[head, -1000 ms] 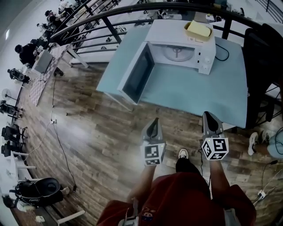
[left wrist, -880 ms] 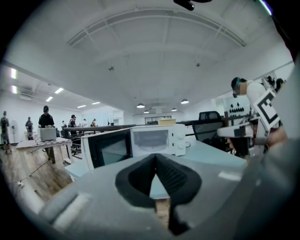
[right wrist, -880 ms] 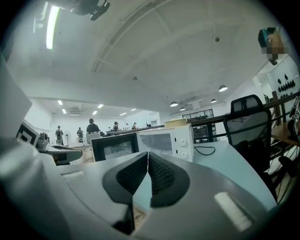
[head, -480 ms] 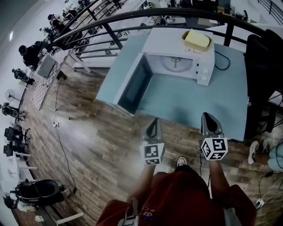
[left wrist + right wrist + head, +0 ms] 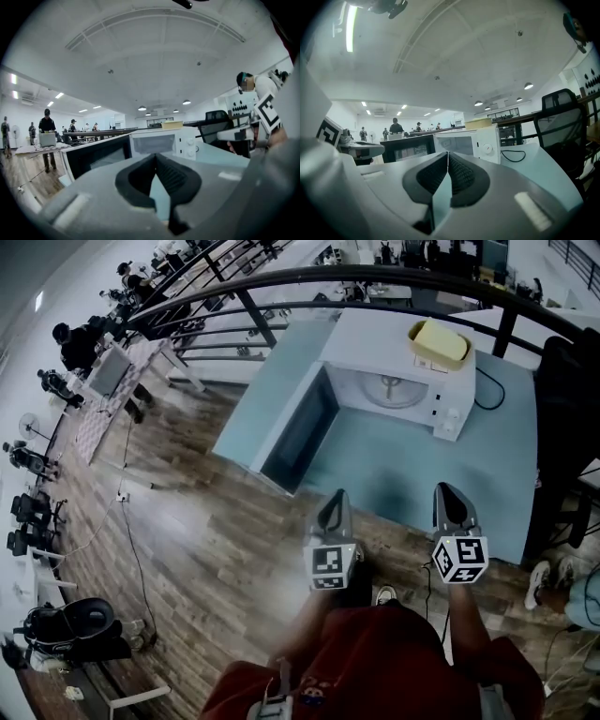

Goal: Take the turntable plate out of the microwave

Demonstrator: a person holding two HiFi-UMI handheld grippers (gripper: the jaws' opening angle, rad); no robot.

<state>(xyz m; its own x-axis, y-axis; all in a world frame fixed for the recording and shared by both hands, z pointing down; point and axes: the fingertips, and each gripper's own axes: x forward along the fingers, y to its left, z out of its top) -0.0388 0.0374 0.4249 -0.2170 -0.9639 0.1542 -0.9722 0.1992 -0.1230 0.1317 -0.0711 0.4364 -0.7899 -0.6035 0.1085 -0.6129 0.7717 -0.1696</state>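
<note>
Pale blue surface carries the white microwave, door swung wide, with the turntable plate lying inside the cavity. Your left hand-held gripper and right hand-held gripper are both closed tight on nothing, at the surface's near edge, well apart from the microwave.

Head view: high over the person, aimed steeply down at the surface. Left and right gripper views: low, near level, side by side off the surface's near edge, facing the microwave. All three share the microwave and its open door.
</note>
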